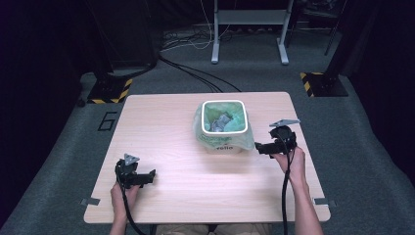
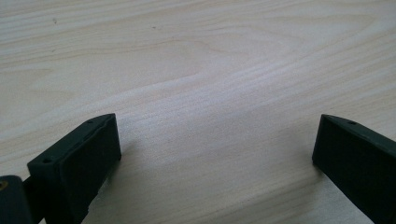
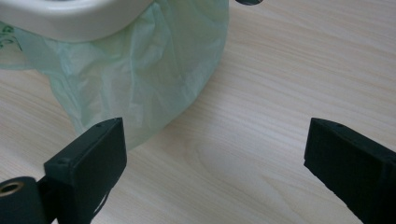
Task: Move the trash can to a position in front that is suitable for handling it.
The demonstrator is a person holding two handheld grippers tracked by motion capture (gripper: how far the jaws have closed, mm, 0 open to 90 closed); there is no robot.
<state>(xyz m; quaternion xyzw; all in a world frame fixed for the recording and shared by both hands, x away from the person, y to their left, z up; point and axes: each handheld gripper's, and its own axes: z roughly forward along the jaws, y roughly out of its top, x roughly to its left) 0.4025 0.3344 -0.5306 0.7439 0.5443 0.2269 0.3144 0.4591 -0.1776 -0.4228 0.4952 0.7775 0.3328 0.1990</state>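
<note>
With its jaws spread wide and empty, the right gripper (image 1: 258, 147) sits just right of the bin (image 1: 223, 126) at the table's (image 1: 161, 122) middle, where a careless grab at the thin green bag (image 3: 140, 79) could tear it or tip the bin, while the left gripper (image 1: 153, 175) rests wide apart near the left edge.

A small white bin (image 1: 223, 127), lined with a green bag (image 3: 140, 79), stands upright mid-table.
</note>
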